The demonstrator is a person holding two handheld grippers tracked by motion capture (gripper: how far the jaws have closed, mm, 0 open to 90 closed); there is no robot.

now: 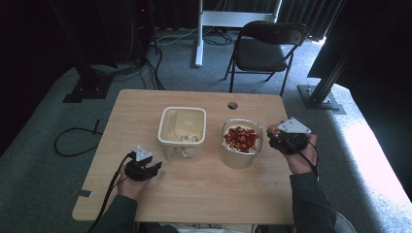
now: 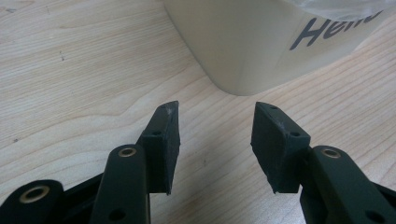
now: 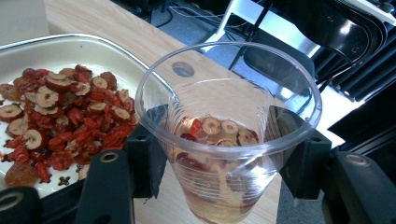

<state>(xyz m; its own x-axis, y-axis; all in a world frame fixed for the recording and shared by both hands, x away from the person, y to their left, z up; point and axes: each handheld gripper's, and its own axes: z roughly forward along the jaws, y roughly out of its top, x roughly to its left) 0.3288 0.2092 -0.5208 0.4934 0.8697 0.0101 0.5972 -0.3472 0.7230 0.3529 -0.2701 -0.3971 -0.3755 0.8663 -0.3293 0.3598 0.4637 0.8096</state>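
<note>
My right gripper is shut on a clear plastic cup with some dried fruit slices in its bottom, held just right of a round bowl full of red dried fruit. Both black jaws press on the cup's sides in the right gripper view. My left gripper rests low over the table at the front left, jaws open with nothing between them. Just beyond its tips stands a cream square tub, seen with a white liner inside in the high view.
The wooden table has a small round hole near its far edge. A black folding chair stands beyond the table, with cables and stand feet on the grey carpet.
</note>
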